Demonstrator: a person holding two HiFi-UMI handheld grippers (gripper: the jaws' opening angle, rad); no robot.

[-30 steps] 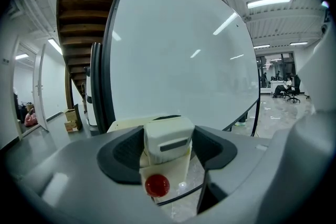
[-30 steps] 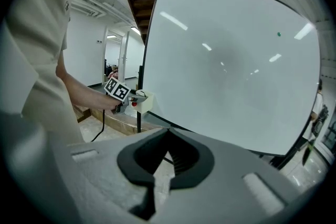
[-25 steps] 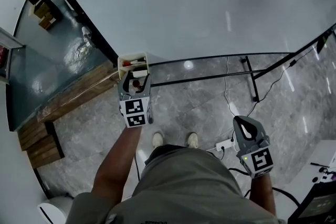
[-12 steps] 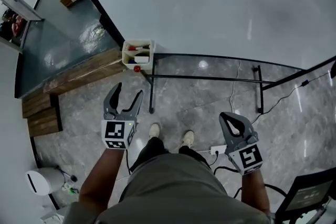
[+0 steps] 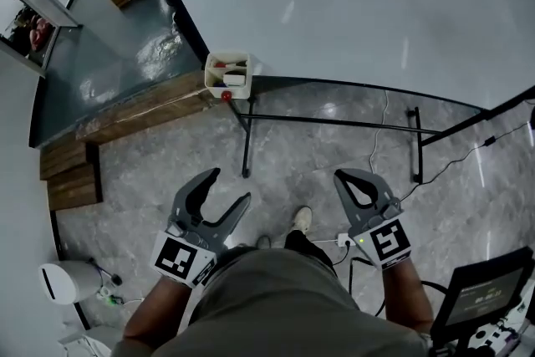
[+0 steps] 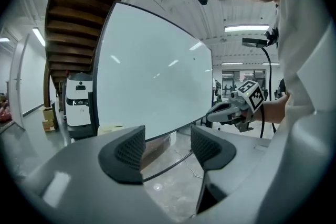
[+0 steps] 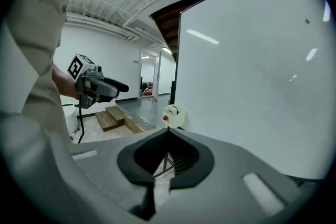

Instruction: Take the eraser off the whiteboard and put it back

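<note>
Head view: the left gripper point(image 5: 230, 186) is held low over the grey floor point(image 5: 318, 146). Its fingers stand wide apart with nothing between them, and they have just been closing a little. The right gripper point(image 5: 344, 177) beside it has its fingers together, empty. Both are well apart from the whiteboard point(image 5: 334, 4), where a white holder point(image 5: 230, 56) hangs at the lower corner. Whether the eraser lies in it I cannot tell.

Left gripper view: the ribbed fingers point(image 6: 128, 150) are apart, with only floor and the whiteboard's lower edge showing between them.

Right gripper view: the fingers point(image 7: 131, 160) meet at their tips and grip nothing. The holder shows just beyond them.
</note>
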